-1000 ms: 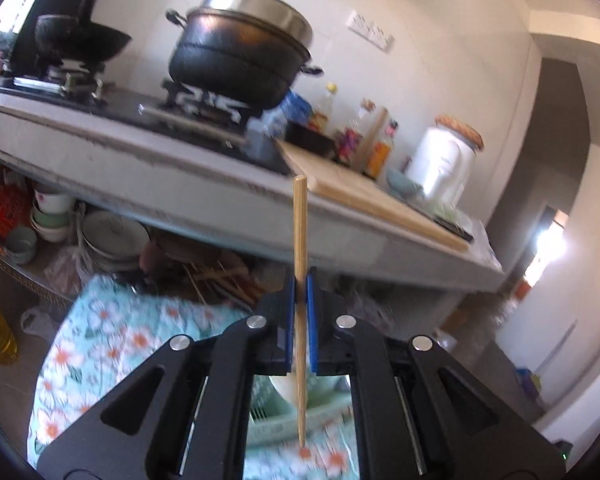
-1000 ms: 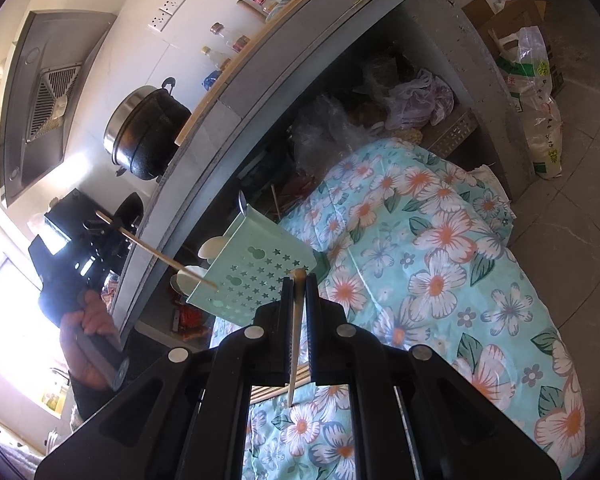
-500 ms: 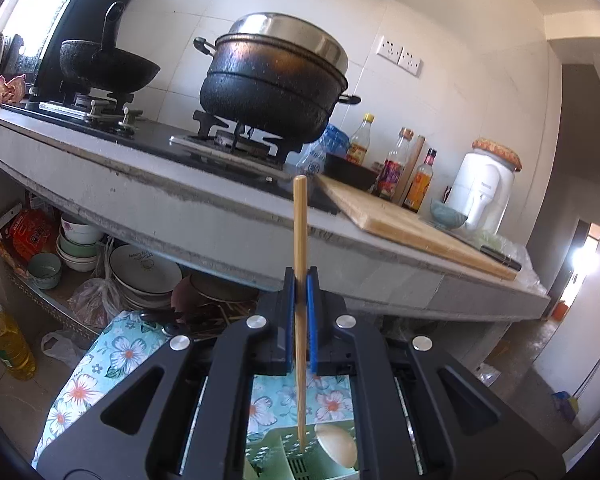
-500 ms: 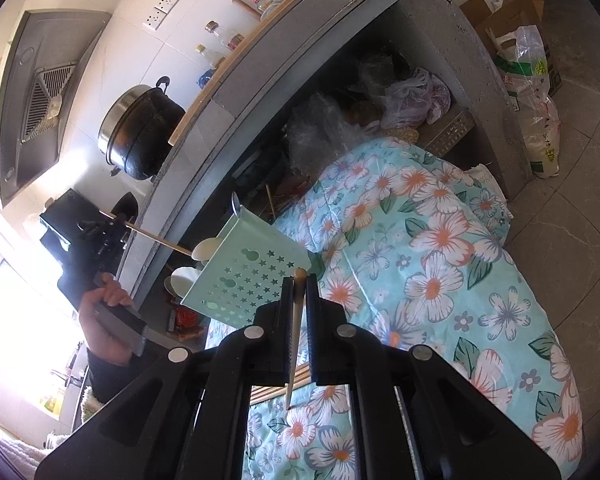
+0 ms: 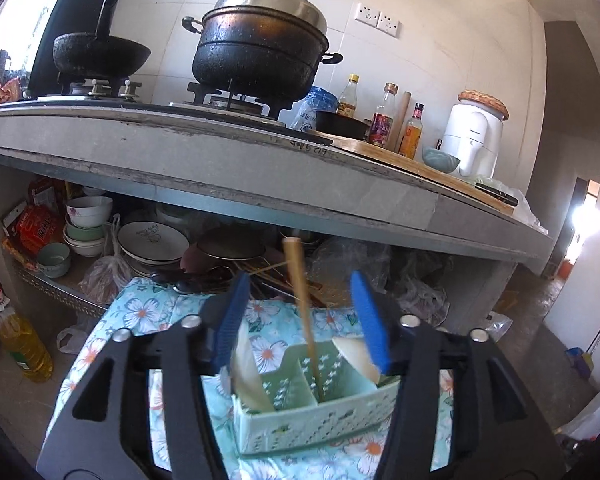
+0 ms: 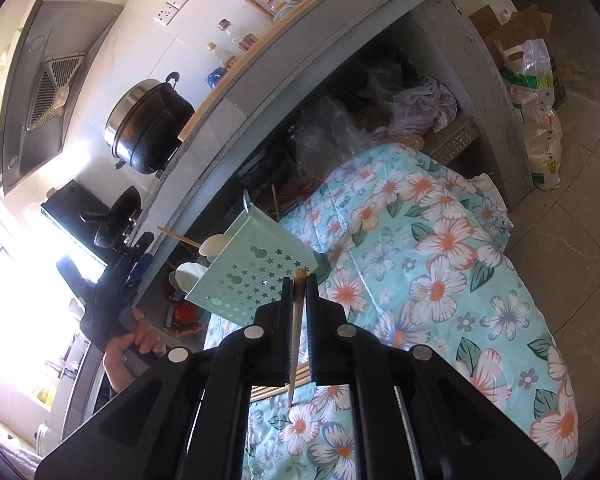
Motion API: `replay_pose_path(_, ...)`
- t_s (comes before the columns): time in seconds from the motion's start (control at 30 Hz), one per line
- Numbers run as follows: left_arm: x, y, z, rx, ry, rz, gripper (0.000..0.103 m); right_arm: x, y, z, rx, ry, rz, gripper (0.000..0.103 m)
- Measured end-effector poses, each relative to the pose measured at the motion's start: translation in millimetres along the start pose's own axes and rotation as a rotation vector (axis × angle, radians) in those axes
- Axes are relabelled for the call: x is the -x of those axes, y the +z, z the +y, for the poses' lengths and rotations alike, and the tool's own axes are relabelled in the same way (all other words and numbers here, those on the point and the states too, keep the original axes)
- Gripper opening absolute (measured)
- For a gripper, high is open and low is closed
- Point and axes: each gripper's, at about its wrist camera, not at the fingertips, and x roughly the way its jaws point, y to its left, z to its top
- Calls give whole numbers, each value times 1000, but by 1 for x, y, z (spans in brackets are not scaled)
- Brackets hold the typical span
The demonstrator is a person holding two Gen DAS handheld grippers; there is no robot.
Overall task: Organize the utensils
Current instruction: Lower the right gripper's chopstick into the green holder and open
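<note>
A pale green perforated utensil holder [image 5: 312, 420] stands on a floral cloth [image 5: 140, 312], with white spoons [image 5: 248, 376] in its side compartments. A wooden chopstick [image 5: 306, 320] stands upright in its middle compartment. My left gripper [image 5: 299, 284] is just above the holder. Its jaws are opening, and the blue pads stand clear of the chopstick on both sides. In the right wrist view my right gripper [image 6: 299, 280] is shut on a second chopstick [image 6: 296, 340], close in front of the holder [image 6: 256, 272]. The left gripper [image 6: 140, 256] and a person's hand [image 6: 136, 340] show at the holder's far side.
A grey counter [image 5: 260, 176] carries a black pot [image 5: 260, 52], a wok [image 5: 100, 54] and bottles [image 5: 382, 120]. Under it are stacked bowls [image 5: 86, 224] and plates [image 5: 152, 236]. An oil bottle [image 5: 20, 340] stands on the floor. Loose chopsticks [image 6: 276, 390] lie on the cloth below my right gripper.
My left gripper has sunk toward the holder and its jaws have parted, letting go of the chopstick, which now stands in the holder. The right gripper has kept still.
</note>
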Motion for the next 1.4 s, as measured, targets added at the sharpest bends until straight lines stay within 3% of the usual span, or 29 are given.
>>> replay_pose_path(0.17, 34, -8, 5, -8, 0, 10, 69, 9, 4, 19, 68, 7, -26, 6)
replay_pose_path(0.4, 79, -29, 19, -4, 17, 37, 71, 17, 30, 78, 259, 80, -63, 6)
replay_pose_path(0.73, 119, -52, 54, 25, 92, 55, 74, 8, 68, 214, 634, 205, -174, 6)
replay_pose_path(0.87, 122, -52, 68, 47, 118, 52, 74, -9, 58, 264, 821, 188, -234, 6)
replay_pose_path(1.0, 122, -53, 80, 77, 126, 55, 75, -37, 39, 288, 974, 122, -245, 6)
replay_pose_path(1.33, 117, -60, 94, 122, 138, 78, 75, -89, -13, 284, 1229, -27, -256, 6)
replay_pose_path(1.4, 116, -62, 94, 124, 139, 83, 75, -101, -25, 277, 1275, -49, -222, 6)
